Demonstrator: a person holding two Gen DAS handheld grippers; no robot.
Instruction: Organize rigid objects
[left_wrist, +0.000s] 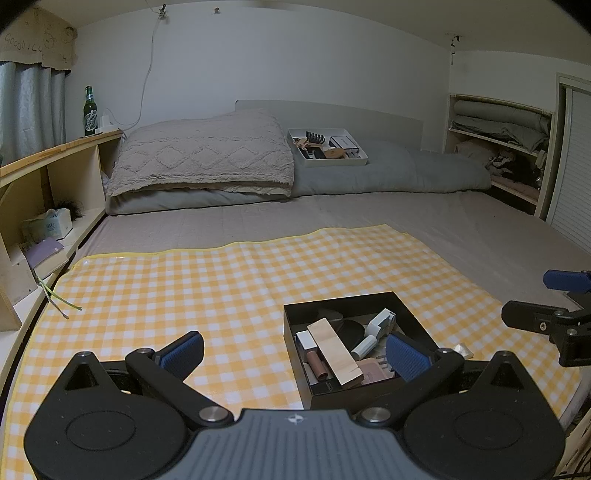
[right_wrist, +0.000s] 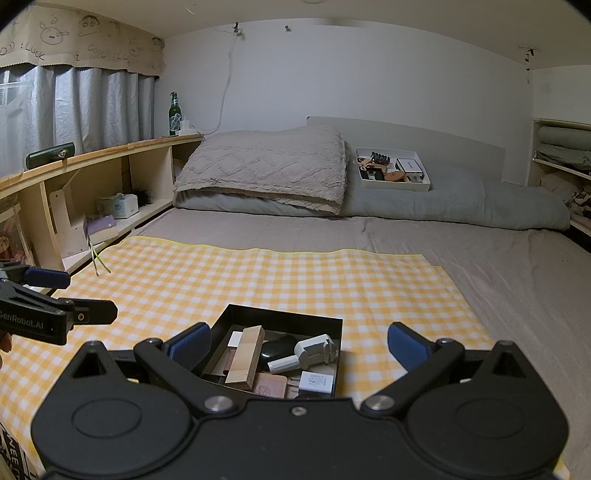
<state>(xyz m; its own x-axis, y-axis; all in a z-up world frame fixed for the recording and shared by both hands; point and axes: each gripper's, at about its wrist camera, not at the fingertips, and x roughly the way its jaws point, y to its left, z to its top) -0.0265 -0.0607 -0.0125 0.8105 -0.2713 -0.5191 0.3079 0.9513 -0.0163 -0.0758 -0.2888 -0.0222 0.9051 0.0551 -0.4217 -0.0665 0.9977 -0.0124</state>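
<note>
A black open box (left_wrist: 295, 328) (right_wrist: 280, 315) sits on the yellow checked cloth (left_wrist: 184, 280) (right_wrist: 258, 273) on the bed. It holds several small items: a wooden block (left_wrist: 334, 350) (right_wrist: 245, 356), a white charger-like piece (left_wrist: 376, 326) (right_wrist: 310, 350), a black round object (right_wrist: 277, 347), a pink flat case (right_wrist: 271, 384). My left gripper (left_wrist: 293, 354) is open and empty, its right finger over the box's near right corner. My right gripper (right_wrist: 295, 345) is open and empty, straddling the box's near side. Each gripper shows in the other's view: the right one (left_wrist: 554, 295) and the left one (right_wrist: 55, 291).
A white tray (left_wrist: 327, 147) (right_wrist: 393, 170) of small items rests on the grey duvet near the pillow (left_wrist: 203, 155). A wooden shelf (left_wrist: 55, 155) with a green bottle (left_wrist: 89, 110) runs along the left. Shelves with linens (left_wrist: 498, 129) stand at right.
</note>
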